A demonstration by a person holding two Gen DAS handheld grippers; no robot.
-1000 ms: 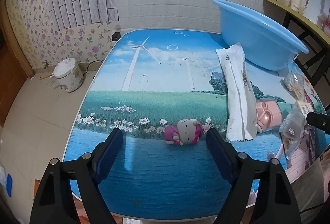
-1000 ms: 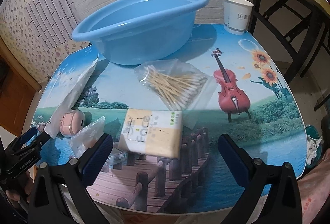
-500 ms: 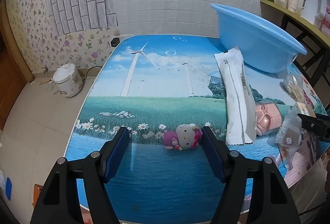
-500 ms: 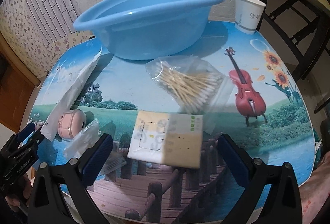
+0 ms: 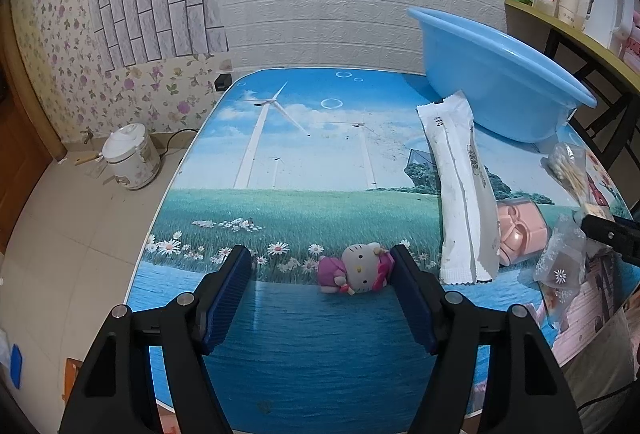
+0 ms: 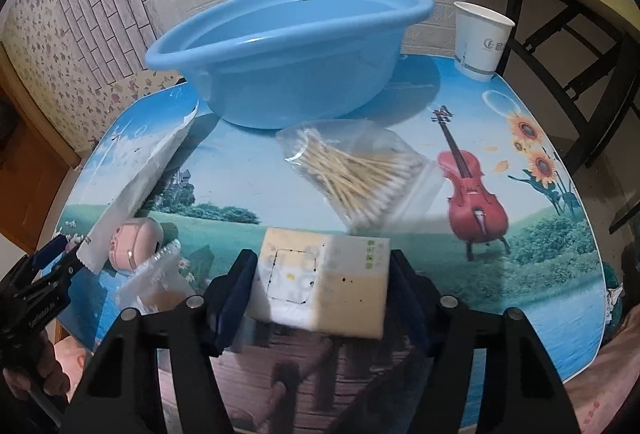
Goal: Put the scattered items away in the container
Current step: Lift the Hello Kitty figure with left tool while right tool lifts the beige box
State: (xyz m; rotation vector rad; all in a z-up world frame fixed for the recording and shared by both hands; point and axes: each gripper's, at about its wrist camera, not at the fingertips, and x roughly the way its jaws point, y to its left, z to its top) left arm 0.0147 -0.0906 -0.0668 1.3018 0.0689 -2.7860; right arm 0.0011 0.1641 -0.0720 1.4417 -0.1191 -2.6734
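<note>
Left wrist view shows the left tool low over the bench, its blue pads spread apart, with a small plush cat lying between them, close against the right-hand pad and well clear of the other. Just to the right lies a long white packet, its far end near the blue basin. A pink case sits beside the packet, with a clear flowered bag next to it.

From the right wrist view, the right tool has closed in on a tissue pack; both pads sit against its sides, and the pack looks slightly blurred, so I cannot tell whether it rests on the bench. Beyond it lies a bag of cotton swabs, then the blue basin, which stands empty at the back. A paper cup stands to the right of the basin, near the bench edge.
</note>
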